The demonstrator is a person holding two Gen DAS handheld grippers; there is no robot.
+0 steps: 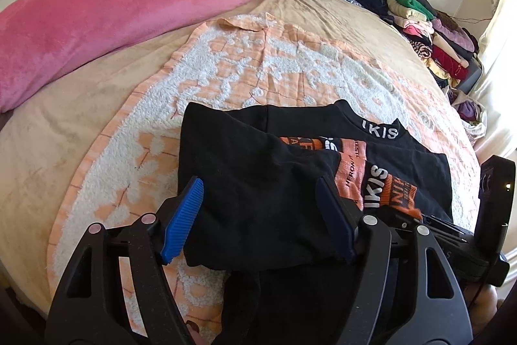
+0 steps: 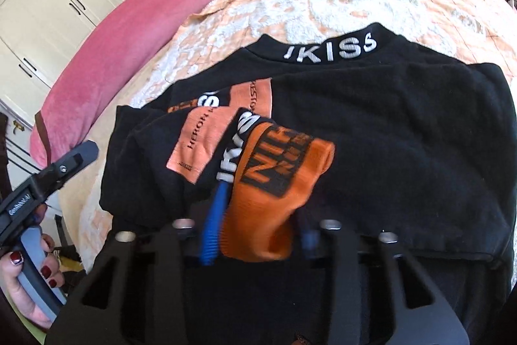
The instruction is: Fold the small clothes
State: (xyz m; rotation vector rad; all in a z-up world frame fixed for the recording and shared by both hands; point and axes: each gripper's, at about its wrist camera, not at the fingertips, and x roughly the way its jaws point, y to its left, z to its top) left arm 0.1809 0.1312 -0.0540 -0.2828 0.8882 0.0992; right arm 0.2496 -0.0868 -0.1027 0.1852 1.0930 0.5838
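- A black top (image 2: pixel 371 125) with white collar lettering is spread on a peach-and-white towel (image 1: pixel 258 67) over the bed, collar at the far side and hem at the near edge.
- One sleeve, ending in an orange cuff (image 2: pixel 274 183), is laid across the chest of the garment, left of centre.
- The right gripper (image 2: pixel 258 235) is seen clenched on that orange cuff: the blue pads (image 2: pixel 211 231) press on the knit from both sides and the cuff bulges out between them.
- The left gripper (image 1: pixel 258 225) is held released, its blue fingers (image 1: pixel 181 225) standing wide on either side of a folded black layer at the near left of the garment; nothing is pinched by them.
- The fabric is judged to be light, soft and limp. It is likely to drape and sag wherever it is not supported, and creases are easily dragged into it.
- The ribbed cuff is thicker and grippier than the body cloth, so a firm hold is best taken there or on a seam or hem.
- For a body fold, hold is best taken at the near hem corners, with both layers caught together.
- A slip of a single thin layer from the pads is the likely risk.
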